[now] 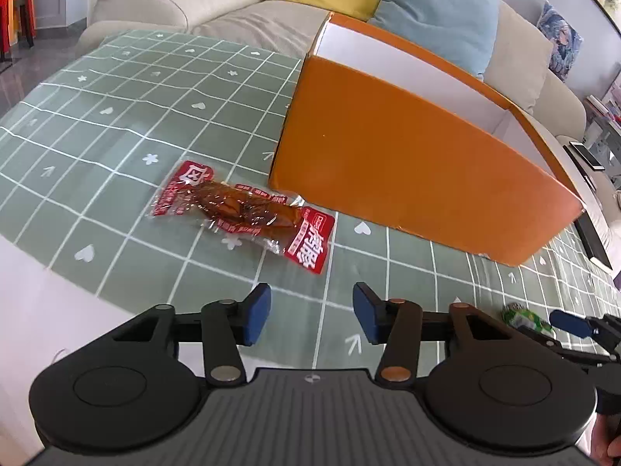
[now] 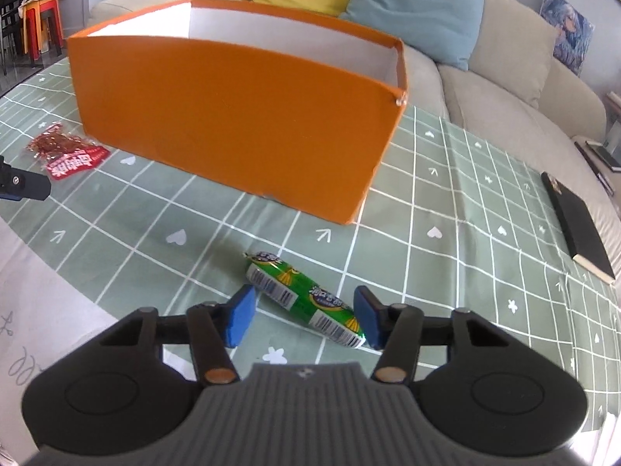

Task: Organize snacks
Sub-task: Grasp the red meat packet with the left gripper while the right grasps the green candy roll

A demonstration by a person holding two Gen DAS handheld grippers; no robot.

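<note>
A red snack packet (image 1: 242, 213) lies flat on the green checked tablecloth (image 1: 116, 128), just left of the orange box (image 1: 407, 163). My left gripper (image 1: 312, 316) is open and empty, a little short of the packet. In the right wrist view a green snack packet (image 2: 304, 299) lies on the cloth between the pads of my open right gripper (image 2: 304, 316), its right end against the right pad (image 2: 366, 316). The orange box (image 2: 233, 116) stands behind it, open at the top with a white inside. The red packet also shows in the right wrist view (image 2: 68, 153).
A black notebook (image 2: 578, 225) lies on the cloth at the right. A beige sofa (image 1: 202, 4) with yellow and blue cushions stands behind the table. The table's near edge runs along the left of both views. The right gripper's tip (image 1: 570, 322) shows beside my left gripper.
</note>
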